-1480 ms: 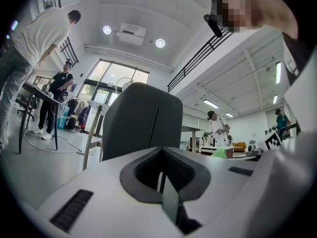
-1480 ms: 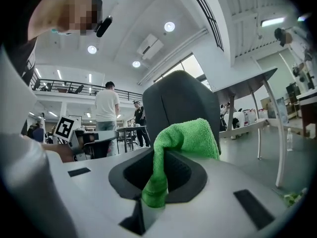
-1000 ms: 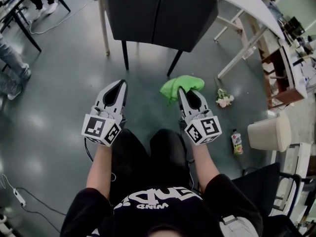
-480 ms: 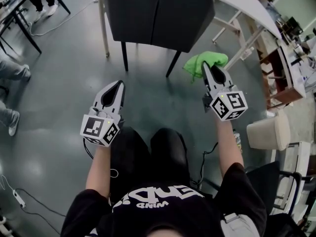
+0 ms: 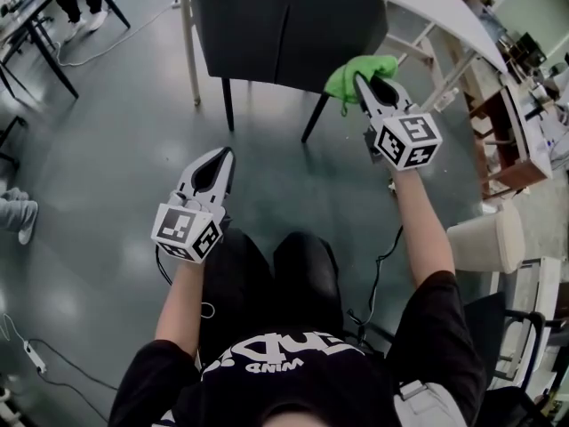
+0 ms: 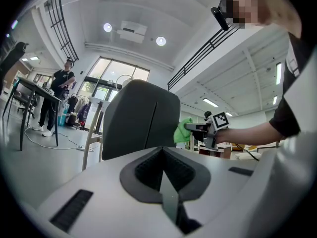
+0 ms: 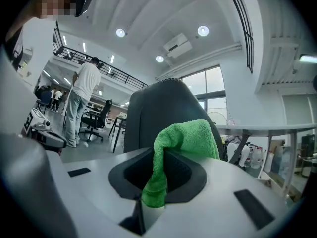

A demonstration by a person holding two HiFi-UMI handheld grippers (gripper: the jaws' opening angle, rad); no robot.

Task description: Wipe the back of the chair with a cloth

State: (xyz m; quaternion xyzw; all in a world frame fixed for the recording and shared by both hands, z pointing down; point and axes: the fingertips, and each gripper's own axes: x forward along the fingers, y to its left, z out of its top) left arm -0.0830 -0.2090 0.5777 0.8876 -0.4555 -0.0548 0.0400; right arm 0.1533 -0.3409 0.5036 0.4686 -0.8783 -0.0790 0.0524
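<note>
The green cloth [image 5: 360, 71] is pinched in the right gripper [image 5: 370, 91]. It is up at the right edge of the chair [image 5: 284, 25], on the back side. I cannot tell if it touches the chair yet.

The right gripper view shows the jaws shut on the cloth. One end hangs down between them and the rest flops over the top. The dark grey chair back stands close behind it. This view also shows a person in a white shirt [image 7: 81, 100] far off on the left and some bottles [image 7: 245, 155] under a table on the right.

The left gripper [image 5: 220, 160] is low and well away from the chair. Its own view shows its jaws pressed together with nothing in them. That view sees the chair back from the side, with the cloth at its right edge.

Only the head view shows the shiny floor [image 5: 107, 149], the chair legs [image 5: 228, 105] and the white table [image 5: 436, 3] behind.
</note>
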